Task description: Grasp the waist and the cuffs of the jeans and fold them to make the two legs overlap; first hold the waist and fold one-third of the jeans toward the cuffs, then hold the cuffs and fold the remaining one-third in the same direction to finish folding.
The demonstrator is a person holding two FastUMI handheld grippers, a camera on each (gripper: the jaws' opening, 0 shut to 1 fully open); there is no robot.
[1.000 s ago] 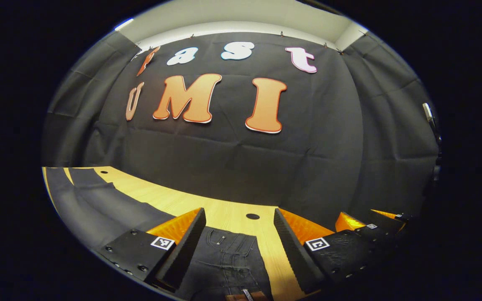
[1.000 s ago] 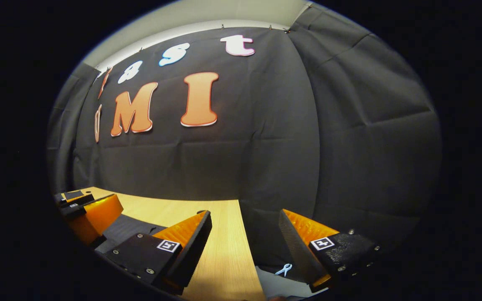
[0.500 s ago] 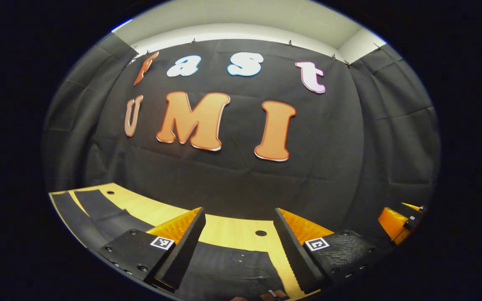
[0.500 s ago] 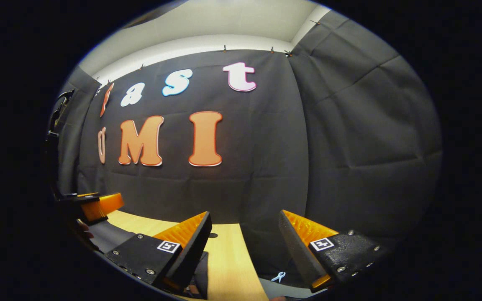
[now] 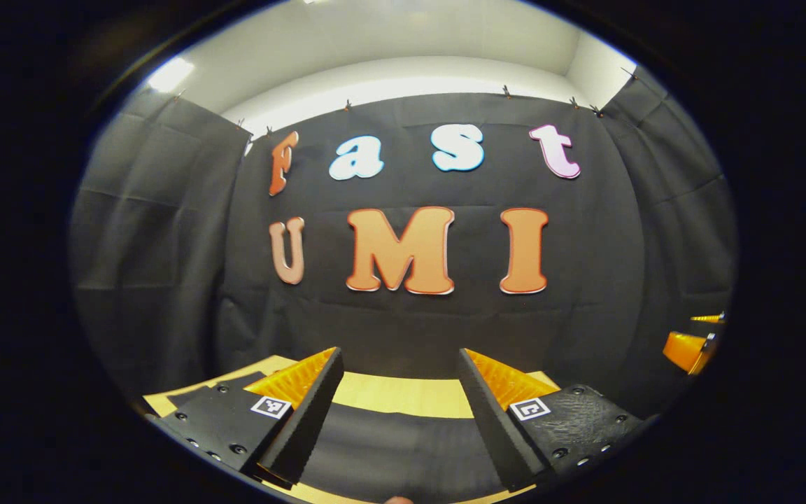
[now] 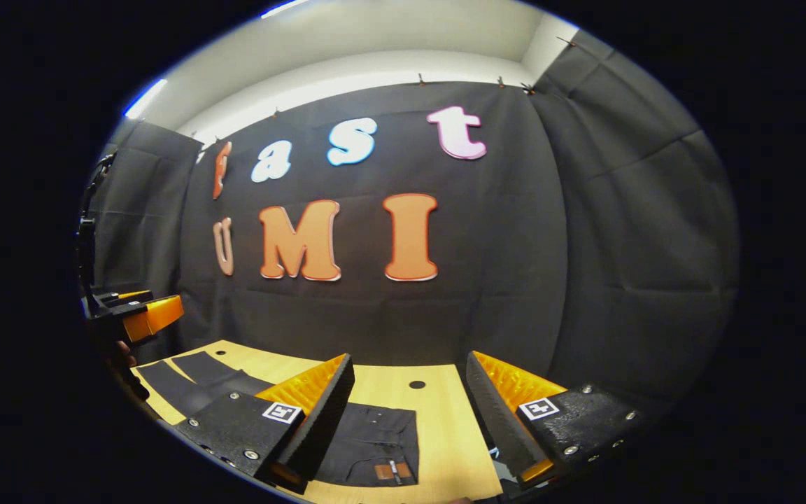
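— Where are the jeans [image 6: 375, 444] right now?

— Flat on the counter [image 6: 438, 420], spread lengthwise: the waist end lies near my right gripper [image 6: 410, 420], the legs run off to the left, under my left gripper [image 5: 396, 413] (dark cloth shows between its fingers).

— Are you holding anything?

— No. Both sets of jaws stand spread wide, empty, and above the cloth.

— Why hover like that?

— I judge no fold is made yet. One gripper sits over each end, so I can drop to the waist and cuffs and lay one leg over the other.
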